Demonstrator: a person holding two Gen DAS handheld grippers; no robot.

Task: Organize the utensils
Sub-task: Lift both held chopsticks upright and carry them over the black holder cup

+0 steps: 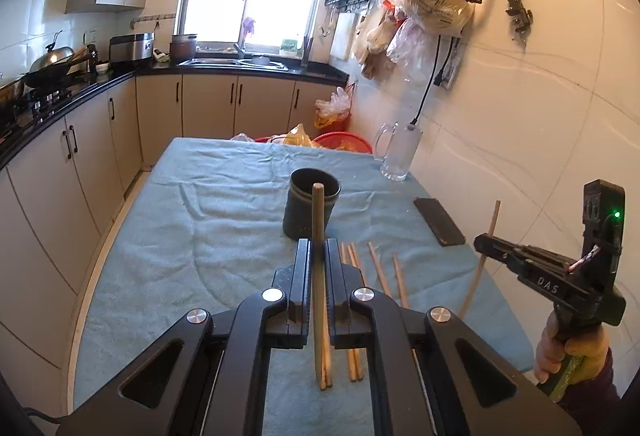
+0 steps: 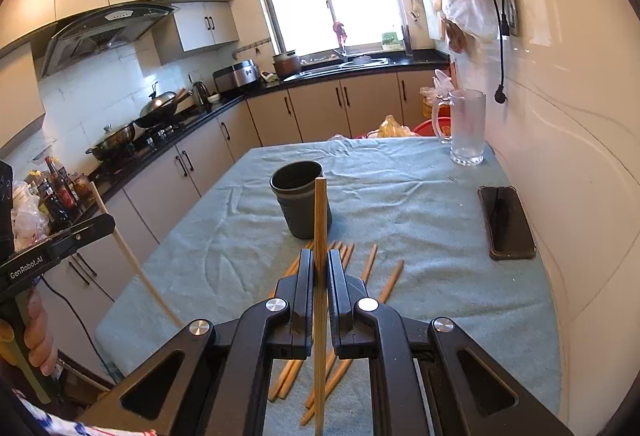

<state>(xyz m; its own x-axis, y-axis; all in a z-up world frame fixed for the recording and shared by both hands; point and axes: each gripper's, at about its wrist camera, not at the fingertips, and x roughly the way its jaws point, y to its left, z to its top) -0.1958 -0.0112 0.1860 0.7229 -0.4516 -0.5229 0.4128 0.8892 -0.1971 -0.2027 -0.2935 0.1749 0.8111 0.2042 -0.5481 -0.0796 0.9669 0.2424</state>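
My left gripper (image 1: pixel 319 250) is shut on a wooden chopstick (image 1: pixel 319 228) that stands upright between its jaws, above the table and short of the dark cup (image 1: pixel 311 209). My right gripper (image 2: pixel 320 260) is shut on another upright chopstick (image 2: pixel 320 220), also short of the cup (image 2: pixel 302 203). Each gripper shows in the other's view: the right one (image 1: pixel 486 240) at the right, the left one (image 2: pixel 102 226) at the left. Several loose chopsticks (image 2: pixel 362 276) lie on the blue-green cloth below the grippers; they also show in the left wrist view (image 1: pixel 380 272).
A black phone (image 2: pixel 506 222) lies on the cloth (image 2: pixel 420 195) near the right wall. A glass mug (image 2: pixel 466 127) stands at the far right corner. Kitchen counters and cabinets run along the left and back. A red basket (image 1: pixel 344 141) sits behind the table.
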